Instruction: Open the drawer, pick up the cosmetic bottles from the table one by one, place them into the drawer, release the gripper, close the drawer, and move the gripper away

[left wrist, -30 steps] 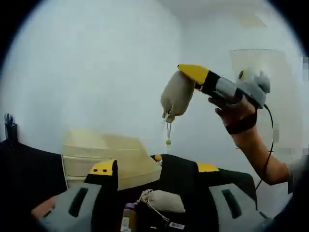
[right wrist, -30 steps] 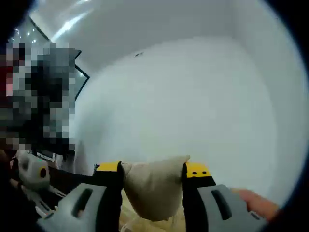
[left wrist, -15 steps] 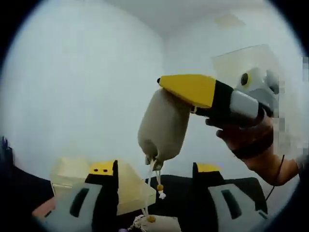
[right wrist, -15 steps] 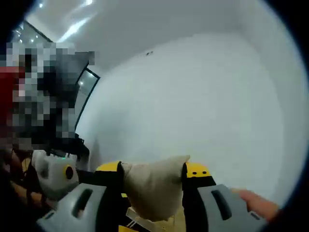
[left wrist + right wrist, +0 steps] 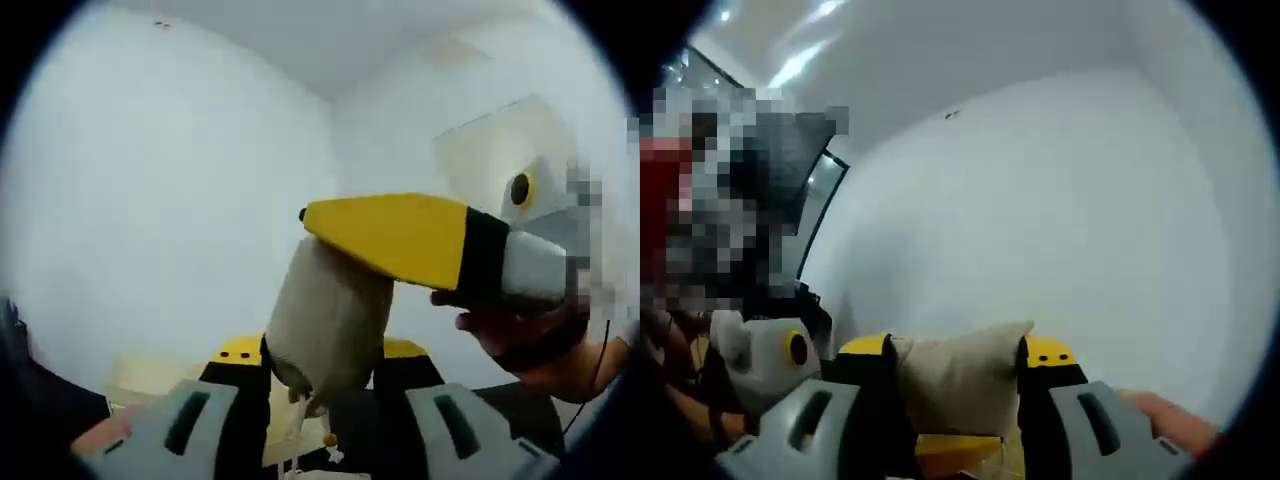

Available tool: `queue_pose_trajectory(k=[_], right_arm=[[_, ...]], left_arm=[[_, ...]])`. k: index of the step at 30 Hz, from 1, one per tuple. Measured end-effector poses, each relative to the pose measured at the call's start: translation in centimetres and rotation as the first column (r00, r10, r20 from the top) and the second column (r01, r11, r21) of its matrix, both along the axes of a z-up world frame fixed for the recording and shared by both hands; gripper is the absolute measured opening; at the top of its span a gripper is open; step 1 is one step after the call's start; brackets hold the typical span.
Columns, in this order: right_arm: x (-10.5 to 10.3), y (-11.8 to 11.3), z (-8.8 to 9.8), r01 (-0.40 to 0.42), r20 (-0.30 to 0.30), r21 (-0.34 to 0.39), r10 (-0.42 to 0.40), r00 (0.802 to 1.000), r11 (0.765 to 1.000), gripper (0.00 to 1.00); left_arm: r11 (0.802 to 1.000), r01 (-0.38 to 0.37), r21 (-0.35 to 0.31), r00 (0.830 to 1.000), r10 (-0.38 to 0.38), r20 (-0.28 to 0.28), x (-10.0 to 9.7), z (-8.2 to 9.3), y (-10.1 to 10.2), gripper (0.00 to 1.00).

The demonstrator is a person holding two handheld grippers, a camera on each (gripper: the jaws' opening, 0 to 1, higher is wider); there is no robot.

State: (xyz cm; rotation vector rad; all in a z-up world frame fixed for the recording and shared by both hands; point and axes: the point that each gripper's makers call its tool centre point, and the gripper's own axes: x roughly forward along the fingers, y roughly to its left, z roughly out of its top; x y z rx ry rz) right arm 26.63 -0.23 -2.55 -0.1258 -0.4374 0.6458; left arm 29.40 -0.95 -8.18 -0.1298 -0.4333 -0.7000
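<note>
Left gripper view: white walls all round, then the right gripper [image 5: 318, 235] coming in from the right, held up in a hand [image 5: 530, 345] and clamped on a beige cloth pouch [image 5: 325, 325] (drawstring dangling underneath). Left gripper [image 5: 322, 352] jaws apart, either side of the pouch's lower end; can't tell if touching. Pale wooden box [image 5: 135, 378] low behind. Right gripper view: same pouch [image 5: 958, 385] pinched between jaws.

A beige cloth pouch [image 5: 958, 385] sits clamped between the right tool's [image 5: 956, 352] yellow-tipped jaws. Seen from the left tool's [image 5: 318, 352] view, the pouch [image 5: 328, 325] hangs mouth-down, its drawstring with small beads [image 5: 329, 440] dangling between that tool's spread jaws.
</note>
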Motion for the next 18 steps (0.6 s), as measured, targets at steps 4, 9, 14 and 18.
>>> queue_pose_trajectory(k=[4,9,14,18], right_arm=[[-0.5,-0.4,-0.2,-0.003,0.004,0.015,0.003,1.000,1.000,0.45],[-0.5,-0.2,-0.1,-0.012,0.005,0.000,0.012,1.000,1.000,0.47],[-0.9,0.1,-0.1,-0.010,0.028,-0.033,0.011,1.000,0.999,0.47],[-1.6,0.0,-0.2,-0.018,0.033,-0.066,0.020,0.999,0.998,0.47]], left_arm=[[1.000,-0.016,0.023,1.000,0.015,0.013,-0.3,0.0,-0.1,0.34],[1.000,-0.011,0.020,1.000,0.011,0.010,-0.3,-0.1,-0.1,0.32],[0.999,-0.038,0.027,0.999,0.037,0.026,-0.2,0.5,0.7,0.32],[0.997,-0.069,0.038,0.997,0.068,0.040,0.0,0.6,1.6,0.31]])
